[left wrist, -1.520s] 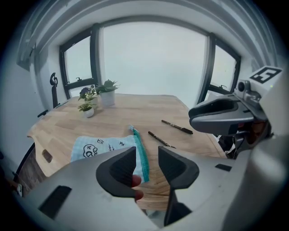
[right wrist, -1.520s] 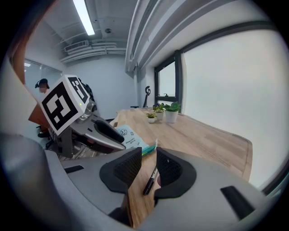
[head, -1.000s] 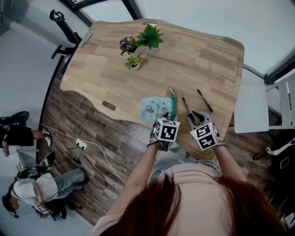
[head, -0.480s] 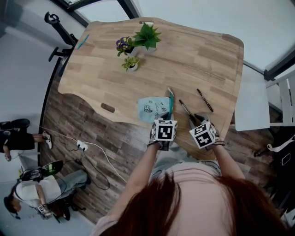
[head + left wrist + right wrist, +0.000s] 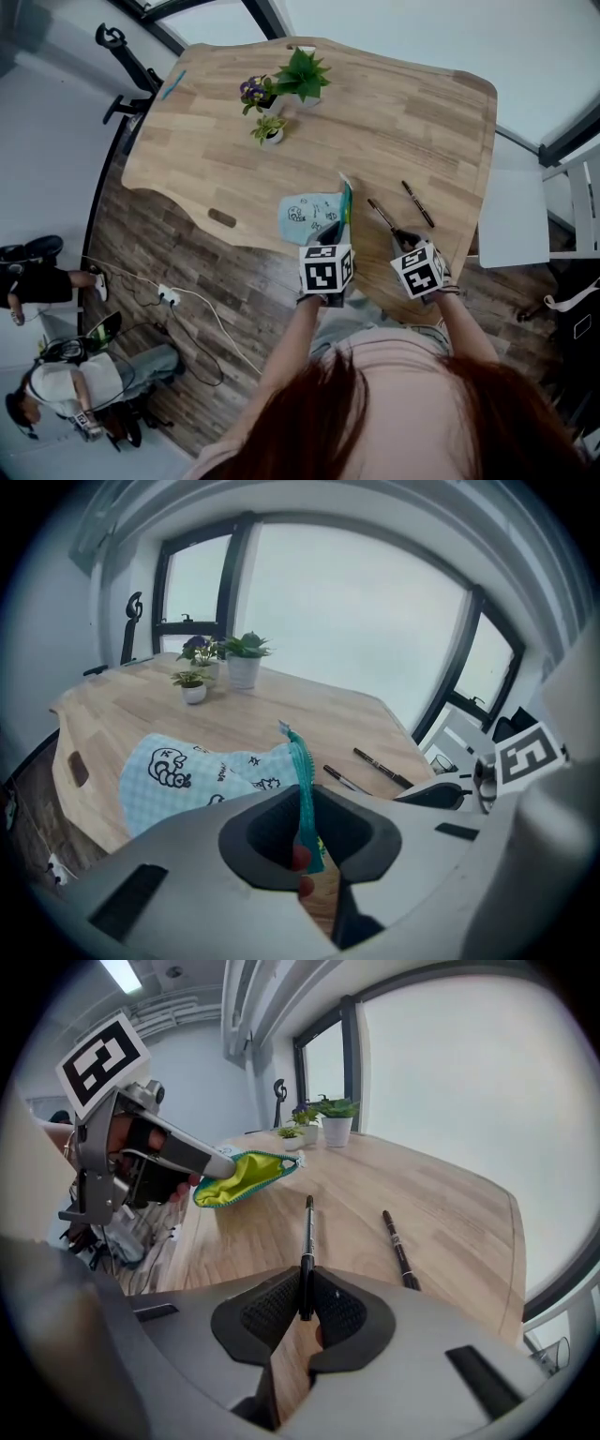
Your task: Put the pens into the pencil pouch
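Observation:
A light blue pencil pouch (image 5: 309,214) with cartoon prints lies near the table's front edge. Its teal zipper edge (image 5: 304,794) stands up between the jaws of my left gripper (image 5: 302,841), which have just been closing and now pinch it. This lifts the mouth open, showing the yellow-green lining (image 5: 239,1177). My right gripper (image 5: 302,1309) has just been closing too and is shut on the near end of a dark pen (image 5: 307,1241), whose far end rests on the wood. A second dark pen (image 5: 417,203) lies loose to its right.
Three small potted plants (image 5: 281,94) stand at the far side of the wooden table (image 5: 412,112). The table's front edge runs just below both grippers. A white chair (image 5: 572,216) stands to the right, and cables lie on the floor at left.
My left gripper closed on the pouch's zipper edge and raised it, so the pouch now stands open. My right gripper sank onto the nearer pen and closed on it.

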`<action>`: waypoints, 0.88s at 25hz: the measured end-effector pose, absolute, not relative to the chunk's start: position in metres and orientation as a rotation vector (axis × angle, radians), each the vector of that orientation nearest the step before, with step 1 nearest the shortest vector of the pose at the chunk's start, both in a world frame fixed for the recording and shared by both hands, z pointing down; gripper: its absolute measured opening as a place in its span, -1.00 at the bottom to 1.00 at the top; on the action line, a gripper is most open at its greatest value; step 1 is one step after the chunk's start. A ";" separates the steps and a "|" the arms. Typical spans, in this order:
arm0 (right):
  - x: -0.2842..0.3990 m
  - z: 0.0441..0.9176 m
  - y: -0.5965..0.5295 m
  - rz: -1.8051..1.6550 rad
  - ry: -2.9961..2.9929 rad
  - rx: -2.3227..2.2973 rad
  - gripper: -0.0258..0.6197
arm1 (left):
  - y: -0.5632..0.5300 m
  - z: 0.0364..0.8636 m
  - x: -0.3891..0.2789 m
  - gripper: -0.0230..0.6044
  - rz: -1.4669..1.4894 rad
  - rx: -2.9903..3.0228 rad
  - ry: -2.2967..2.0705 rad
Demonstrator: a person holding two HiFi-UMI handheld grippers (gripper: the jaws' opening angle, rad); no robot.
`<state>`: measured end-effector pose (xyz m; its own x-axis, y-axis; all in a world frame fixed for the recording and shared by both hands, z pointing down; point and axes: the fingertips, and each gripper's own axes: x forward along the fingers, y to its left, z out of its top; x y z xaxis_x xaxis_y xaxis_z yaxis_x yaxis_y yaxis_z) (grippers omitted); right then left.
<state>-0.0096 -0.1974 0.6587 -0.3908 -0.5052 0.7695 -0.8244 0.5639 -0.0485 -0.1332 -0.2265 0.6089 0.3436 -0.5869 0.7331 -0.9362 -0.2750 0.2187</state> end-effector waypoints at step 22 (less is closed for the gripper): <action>0.016 0.532 -0.177 0.376 -2.189 0.926 -0.80 | -0.212 0.533 -0.099 -0.80 0.484 2.083 -1.249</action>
